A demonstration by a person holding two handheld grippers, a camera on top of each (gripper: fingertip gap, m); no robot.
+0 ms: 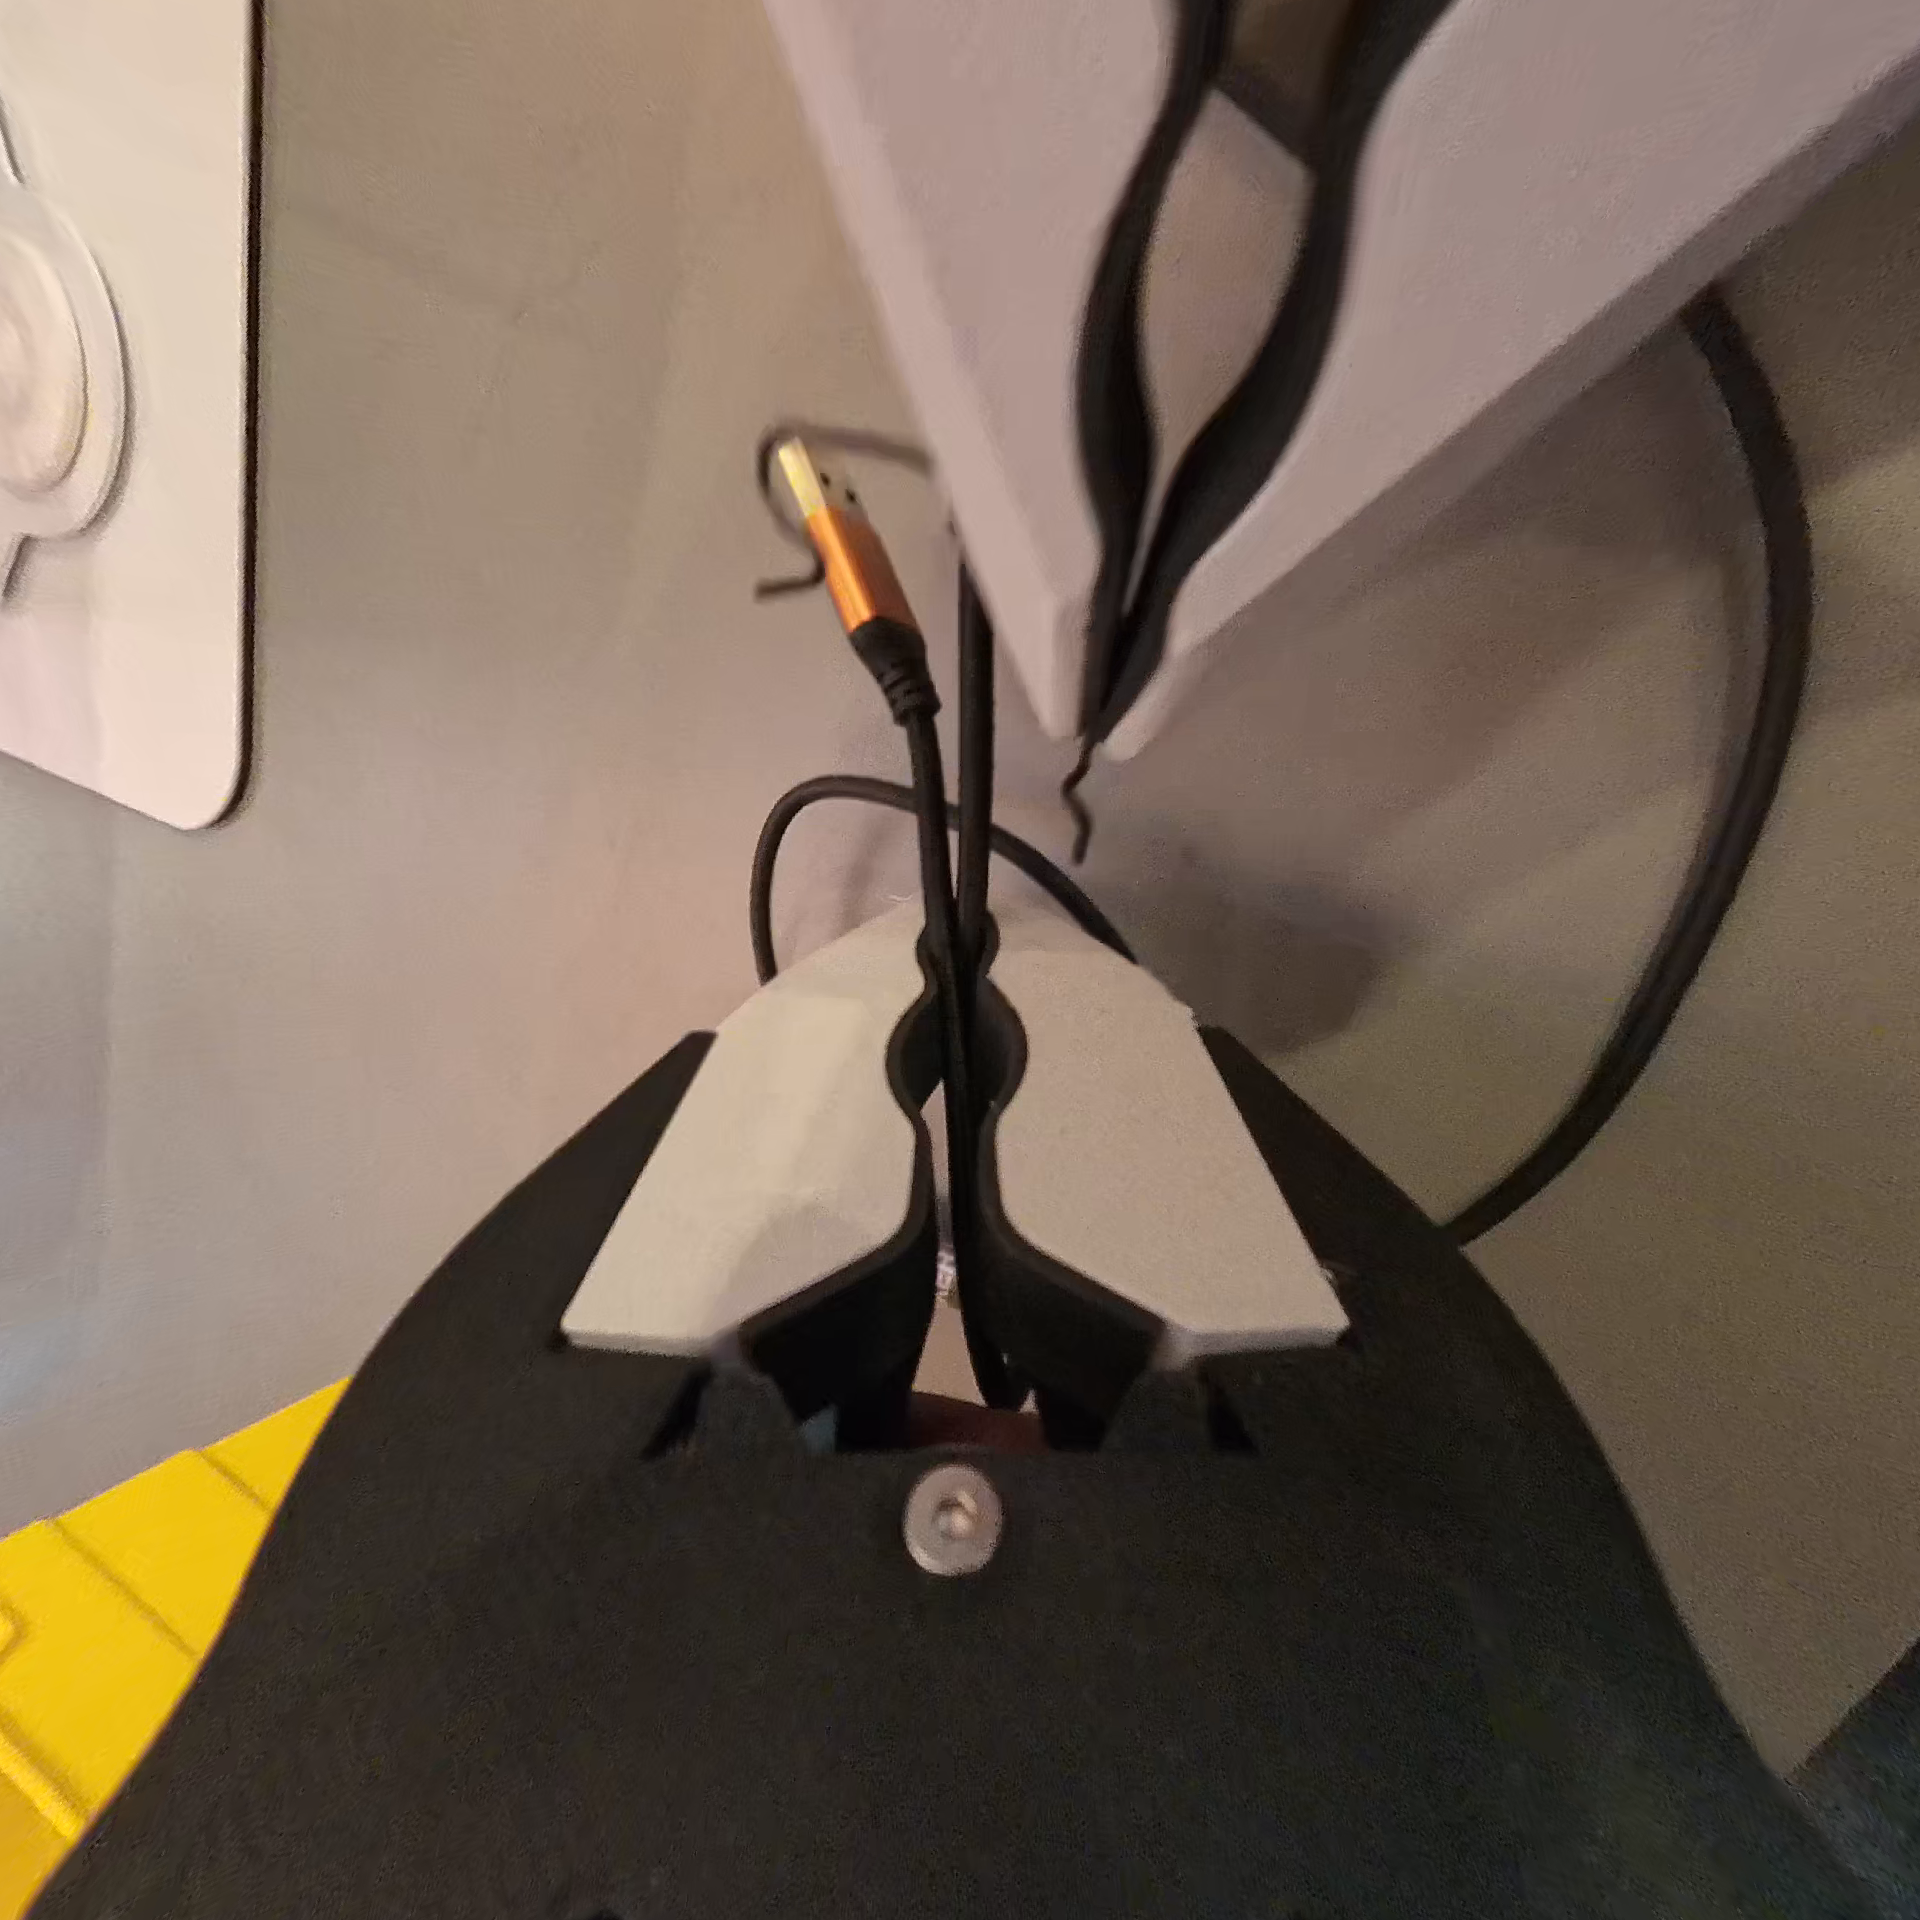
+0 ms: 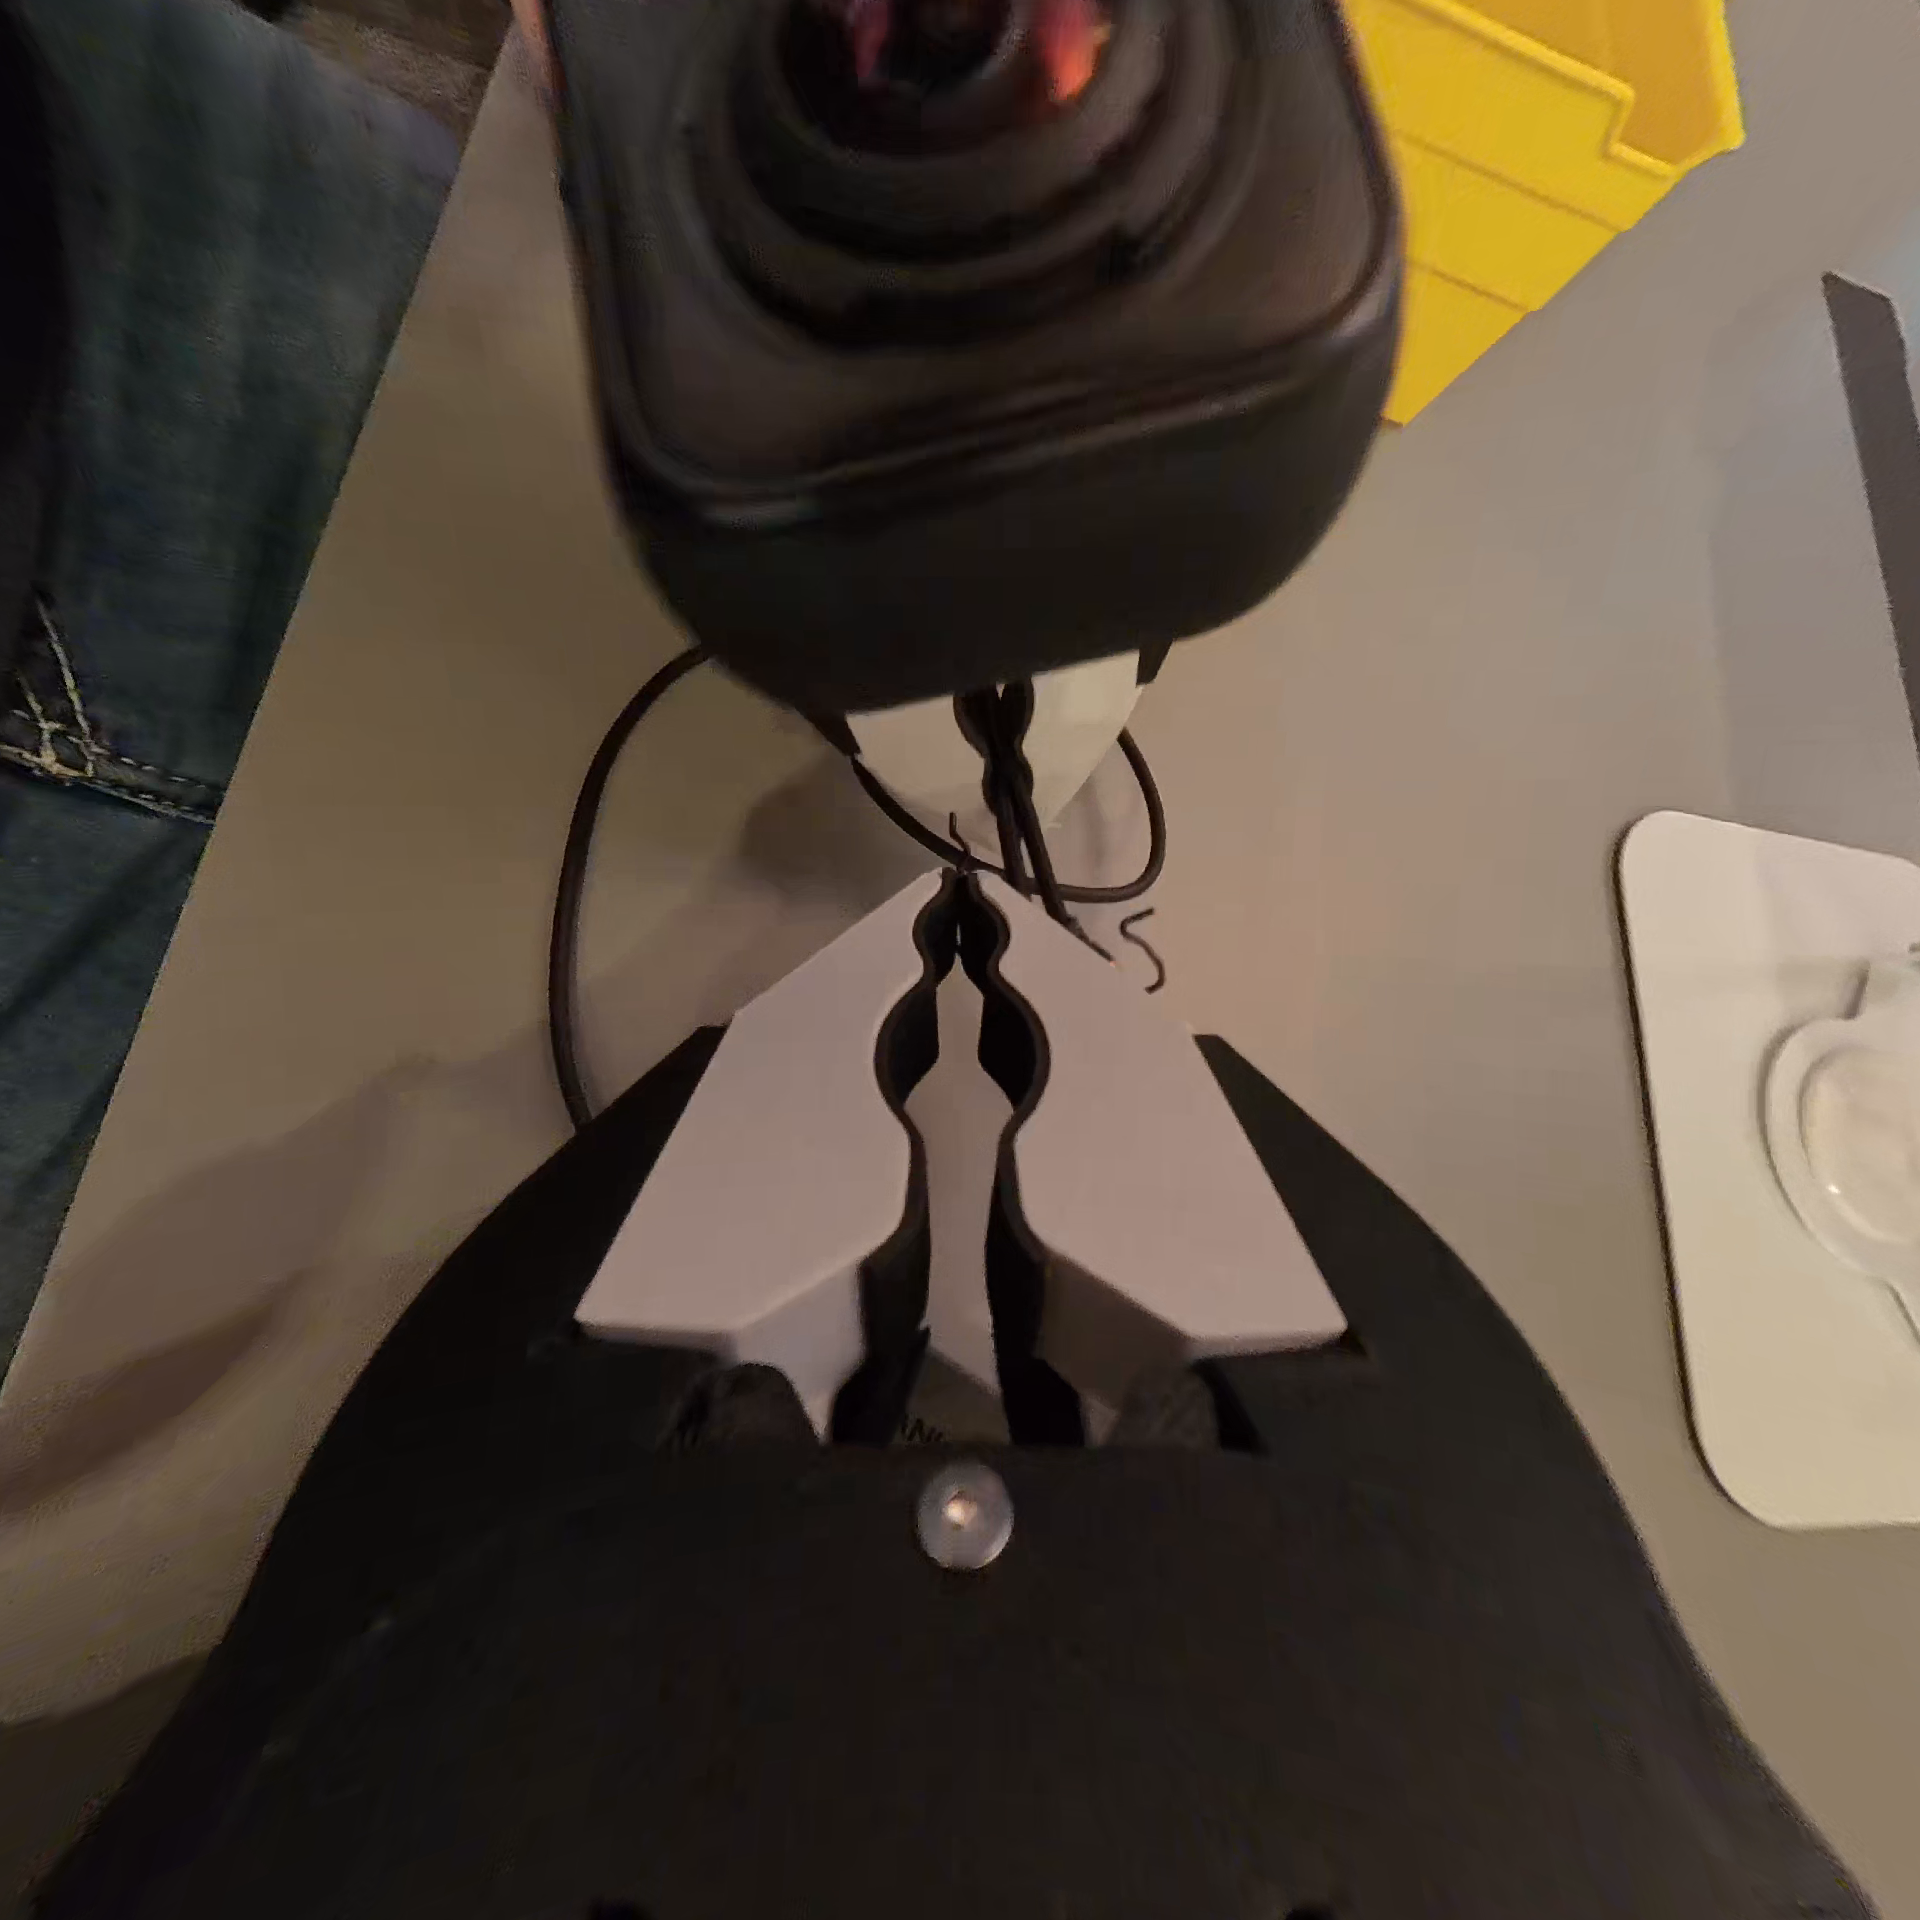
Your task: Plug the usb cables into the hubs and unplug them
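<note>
In the left wrist view my left gripper (image 1: 956, 935) is shut on a black braided usb cable (image 1: 928, 790). Its plug (image 1: 844, 540), with an orange shell and metal tip, sticks out past the fingertips, tilted up and left over the grey table. A second black strand (image 1: 975, 675) also runs between the pads. My right gripper (image 2: 951, 883) is shut, tips touching, right in front of the left gripper (image 2: 1008, 821). A thin black cable (image 2: 904, 816) reaches its tips; I cannot tell if it is pinched. The right gripper also shows in the left wrist view (image 1: 1091, 727). No hub is in view.
A black cable loop (image 1: 1766, 623) lies on the table (image 1: 520, 520) and also shows in the right wrist view (image 2: 566, 883). There is a white pad with a clear plastic piece (image 2: 1766, 1091) and a yellow bin (image 2: 1507, 156). A person's jeans (image 2: 156, 416) are at the table edge. The grippers' ends are close to 6 centimetres from one another.
</note>
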